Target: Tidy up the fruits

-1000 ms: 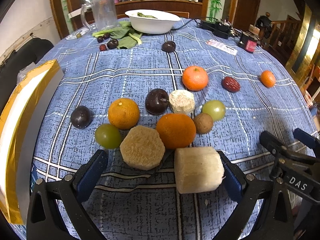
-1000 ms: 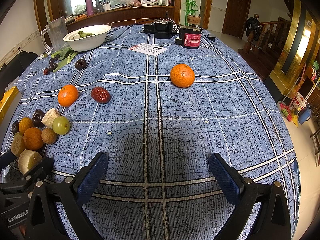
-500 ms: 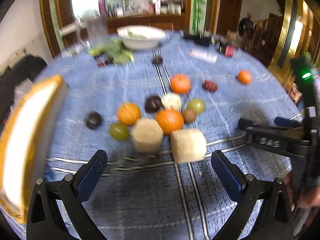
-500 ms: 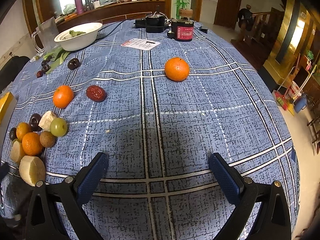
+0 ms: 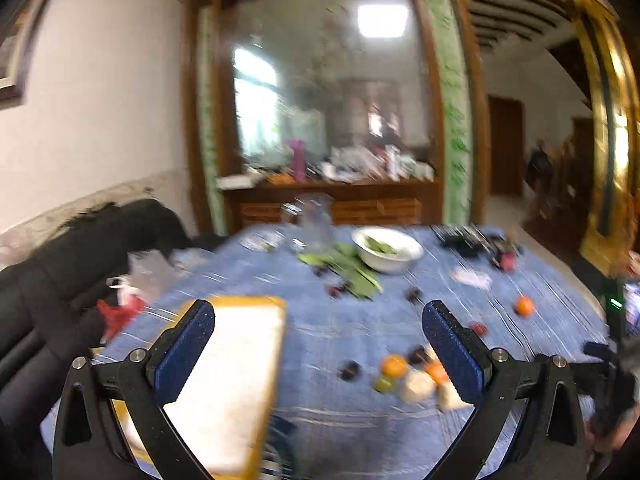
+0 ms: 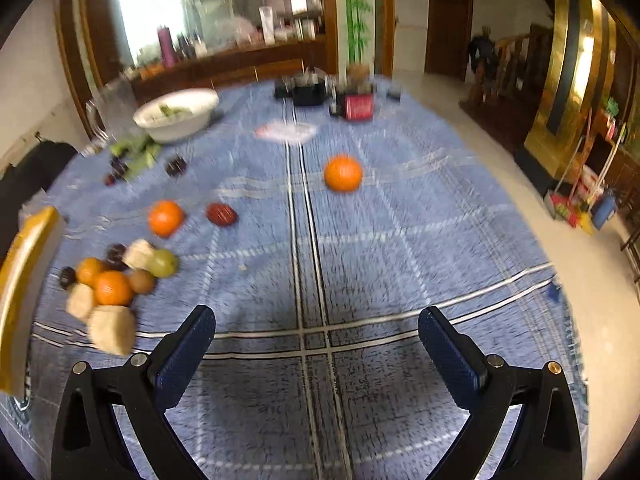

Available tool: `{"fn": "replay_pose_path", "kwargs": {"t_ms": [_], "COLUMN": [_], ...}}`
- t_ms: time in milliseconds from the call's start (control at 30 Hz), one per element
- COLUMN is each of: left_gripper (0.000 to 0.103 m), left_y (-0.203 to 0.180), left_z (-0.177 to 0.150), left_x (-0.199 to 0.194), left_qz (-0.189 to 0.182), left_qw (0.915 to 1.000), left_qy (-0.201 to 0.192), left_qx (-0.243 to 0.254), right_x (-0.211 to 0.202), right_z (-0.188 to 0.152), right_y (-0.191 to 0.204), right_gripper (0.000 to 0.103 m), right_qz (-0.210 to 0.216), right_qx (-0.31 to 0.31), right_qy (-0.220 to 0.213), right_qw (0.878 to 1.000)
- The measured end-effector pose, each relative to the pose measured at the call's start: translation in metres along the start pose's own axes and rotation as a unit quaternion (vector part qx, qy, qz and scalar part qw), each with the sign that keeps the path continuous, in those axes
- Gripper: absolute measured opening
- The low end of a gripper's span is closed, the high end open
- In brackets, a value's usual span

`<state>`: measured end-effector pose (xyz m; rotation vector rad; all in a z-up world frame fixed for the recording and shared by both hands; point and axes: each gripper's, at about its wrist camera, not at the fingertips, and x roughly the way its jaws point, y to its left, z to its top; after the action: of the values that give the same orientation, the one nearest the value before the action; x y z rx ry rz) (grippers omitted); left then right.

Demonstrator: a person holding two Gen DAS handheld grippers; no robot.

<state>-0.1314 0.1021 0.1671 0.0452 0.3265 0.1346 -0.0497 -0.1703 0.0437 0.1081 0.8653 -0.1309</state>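
Observation:
A cluster of fruits (image 6: pixel 112 284) lies at the left of the blue checked tablecloth (image 6: pixel 400 248): oranges, green grapes, dark plums, a kiwi and pale chunks. It also shows blurred in the left wrist view (image 5: pixel 408 372). Apart from it lie an orange (image 6: pixel 343 173), a smaller orange (image 6: pixel 165 217) and a red date (image 6: pixel 221 213). My left gripper (image 5: pixel 318 346) is open and empty, raised high above the table. My right gripper (image 6: pixel 316 350) is open and empty above the near table.
A gold-edged white box (image 5: pixel 224 384) lies at the table's left. A white bowl (image 6: pixel 176 114), green leaves (image 5: pixel 348 272), a glass jug (image 5: pixel 316 220), black devices and a red can (image 6: pixel 358 106) stand at the far side. A black sofa (image 5: pixel 80 248) is left of the table.
My left gripper has risen and pulled far back and tilted up; the fruits now look small and distant. My right gripper has lifted and drawn back a little. Both views are blurred.

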Motion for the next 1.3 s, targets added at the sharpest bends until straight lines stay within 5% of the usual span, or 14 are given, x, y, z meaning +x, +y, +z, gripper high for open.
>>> {"fn": "replay_pose_path", "kwargs": {"t_ms": [167, 400, 800, 1300], "left_gripper": [0.103, 0.103, 0.103, 0.103], "left_y": [0.023, 0.025, 0.017, 0.019], "left_z": [0.012, 0.015, -0.024, -0.044], "left_x": [-0.012, -0.023, 0.026, 0.062], "left_qz": [0.024, 0.051, 0.017, -0.013], "left_qw": [0.9995, 0.9979, 0.9937, 0.9849], "left_qy": [-0.019, -0.023, 0.095, 0.167], "left_qx": [-0.006, 0.032, 0.057, 0.042], "right_x": [-0.057, -0.146, -0.081, -0.039], "right_z": [0.005, 0.024, -0.001, -0.014], "right_y": [0.014, 0.058, 0.106, 0.1], "right_gripper": [0.102, 0.102, 0.102, 0.102], "right_qz": [0.013, 0.045, 0.114, 0.141], "right_qx": [-0.011, -0.056, -0.069, -0.052], "right_qy": [-0.104, -0.265, -0.09, -0.028], "right_qw": [0.994, 0.962, 0.987, 0.988]}}
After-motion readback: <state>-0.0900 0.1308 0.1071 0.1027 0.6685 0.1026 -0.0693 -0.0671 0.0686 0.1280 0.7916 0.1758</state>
